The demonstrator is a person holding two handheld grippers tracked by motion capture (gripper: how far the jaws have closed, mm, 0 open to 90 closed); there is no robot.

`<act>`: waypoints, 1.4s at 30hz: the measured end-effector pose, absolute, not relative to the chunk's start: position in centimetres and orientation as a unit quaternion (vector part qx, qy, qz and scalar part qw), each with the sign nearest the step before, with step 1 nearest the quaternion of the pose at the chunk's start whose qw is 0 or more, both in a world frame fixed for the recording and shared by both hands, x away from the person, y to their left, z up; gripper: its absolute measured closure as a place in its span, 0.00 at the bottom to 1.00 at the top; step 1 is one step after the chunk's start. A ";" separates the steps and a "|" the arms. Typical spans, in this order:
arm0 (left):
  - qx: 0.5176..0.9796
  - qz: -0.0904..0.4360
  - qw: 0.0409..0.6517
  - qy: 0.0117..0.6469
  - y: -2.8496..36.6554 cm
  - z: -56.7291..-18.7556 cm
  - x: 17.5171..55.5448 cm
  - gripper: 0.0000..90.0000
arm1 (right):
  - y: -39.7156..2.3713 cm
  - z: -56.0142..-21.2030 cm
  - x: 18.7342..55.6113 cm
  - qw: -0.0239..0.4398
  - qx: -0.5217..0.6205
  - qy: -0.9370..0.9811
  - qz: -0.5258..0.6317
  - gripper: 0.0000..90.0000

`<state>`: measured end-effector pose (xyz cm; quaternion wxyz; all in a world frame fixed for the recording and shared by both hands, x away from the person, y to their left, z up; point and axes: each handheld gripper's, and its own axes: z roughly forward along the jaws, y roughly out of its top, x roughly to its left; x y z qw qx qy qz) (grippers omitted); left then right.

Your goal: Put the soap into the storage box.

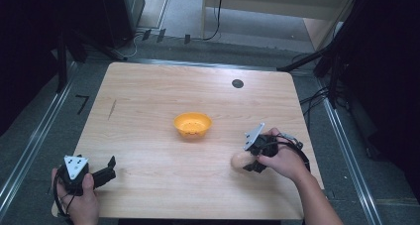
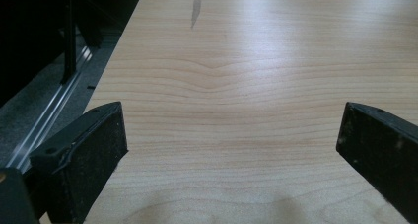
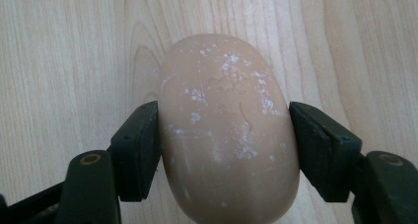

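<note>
A tan, oval, bread-like lump (image 3: 226,130) with white flecks lies on the wooden table (image 1: 148,96) at the front right. My right gripper (image 3: 224,145) is shut on it, one jaw pressed against each side. In the high view the same lump (image 1: 240,159) pokes out to the left of that gripper (image 1: 250,161), held by a hand. An orange bowl (image 1: 192,124) stands empty at the table's middle. My left gripper (image 1: 110,168) rests open at the front left corner, and its jaws (image 2: 231,150) stand wide apart over bare wood.
A small dark round spot (image 1: 237,83) marks the table's far right. A dark streak (image 1: 112,109) sits on the wood at the left. Metal rails and black stands flank both sides of the table, with cables on the floor behind.
</note>
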<state>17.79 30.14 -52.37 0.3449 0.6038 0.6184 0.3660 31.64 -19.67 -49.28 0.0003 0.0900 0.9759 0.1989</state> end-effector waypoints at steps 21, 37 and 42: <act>0.600 0.362 0.352 0.620 30.3 -52.4 17.7 0.00 | -18.0 -48.2 32.9 -0.004 0.126 0.970 0.207 0.38; 0.602 0.362 0.353 0.618 30.3 -52.4 17.7 0.00 | -16.6 -46.8 34.0 0.008 0.142 0.965 0.220 0.38; 0.603 0.363 0.352 0.617 30.3 -52.4 17.7 0.00 | -16.5 -46.2 34.3 0.012 0.146 0.961 0.235 0.38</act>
